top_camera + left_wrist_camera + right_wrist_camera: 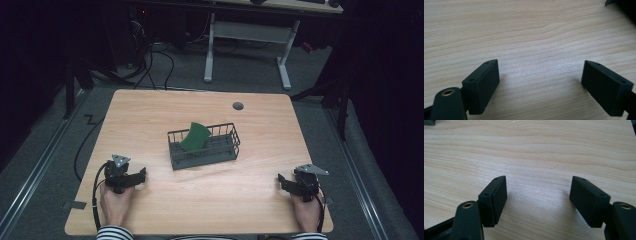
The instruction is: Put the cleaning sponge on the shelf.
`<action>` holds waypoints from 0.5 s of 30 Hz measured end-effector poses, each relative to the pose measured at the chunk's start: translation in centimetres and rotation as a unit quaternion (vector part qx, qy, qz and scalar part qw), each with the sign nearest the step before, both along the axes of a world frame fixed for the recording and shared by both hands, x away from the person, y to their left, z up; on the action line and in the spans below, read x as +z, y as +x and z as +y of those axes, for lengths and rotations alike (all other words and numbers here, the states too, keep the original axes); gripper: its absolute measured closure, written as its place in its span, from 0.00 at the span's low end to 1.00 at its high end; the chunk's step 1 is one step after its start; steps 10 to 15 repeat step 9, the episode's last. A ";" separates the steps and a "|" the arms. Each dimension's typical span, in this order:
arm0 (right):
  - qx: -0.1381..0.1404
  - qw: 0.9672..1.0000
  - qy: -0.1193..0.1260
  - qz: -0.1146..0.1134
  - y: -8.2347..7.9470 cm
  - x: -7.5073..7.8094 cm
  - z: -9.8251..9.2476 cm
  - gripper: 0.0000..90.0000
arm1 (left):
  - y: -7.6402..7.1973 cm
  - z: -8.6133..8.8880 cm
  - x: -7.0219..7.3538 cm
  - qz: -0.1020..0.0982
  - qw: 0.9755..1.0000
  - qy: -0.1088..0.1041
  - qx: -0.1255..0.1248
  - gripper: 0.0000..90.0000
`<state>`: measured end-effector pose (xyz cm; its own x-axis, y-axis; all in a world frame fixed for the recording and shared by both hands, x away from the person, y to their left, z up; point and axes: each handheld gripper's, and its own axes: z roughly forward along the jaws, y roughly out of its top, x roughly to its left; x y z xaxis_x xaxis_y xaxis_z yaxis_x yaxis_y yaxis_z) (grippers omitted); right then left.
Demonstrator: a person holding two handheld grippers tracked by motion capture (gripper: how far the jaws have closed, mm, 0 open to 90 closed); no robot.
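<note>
A dark wire basket (pixel 220 150) of thin bars, oblong, sits mid-table on the pale wood-grain table (pixel 150 115) — its long axis runs left to right, the right end slightly farther. Inside leans a flat green piece (pixel 195 137) with a curved edge, tilted up toward the far side. The left gripper (pixel 142 176) rests near the near-left corner, the right gripper (pixel 281 181) near the near-right, both well apart from the basket; each one's blocky matte black jaws stand wide with bare wood between. Beyond lie grey floor, cables and a white desk frame (pixel 282 60).
</note>
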<state>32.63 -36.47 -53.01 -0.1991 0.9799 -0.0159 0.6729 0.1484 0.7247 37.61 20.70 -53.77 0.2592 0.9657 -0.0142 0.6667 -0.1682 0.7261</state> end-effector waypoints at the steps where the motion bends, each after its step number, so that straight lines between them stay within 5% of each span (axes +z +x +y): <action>1: 0.000 1.000 0.000 0.000 0.0 0.0 0.0 0.33 | 0.0 0.0 0.0 0.000 1.000 0.000 0.001 0.17; 15: 0.001 1.000 0.000 0.000 0.0 0.0 0.0 0.33 | -0.1 0.0 0.0 0.001 1.000 -0.001 0.002 0.17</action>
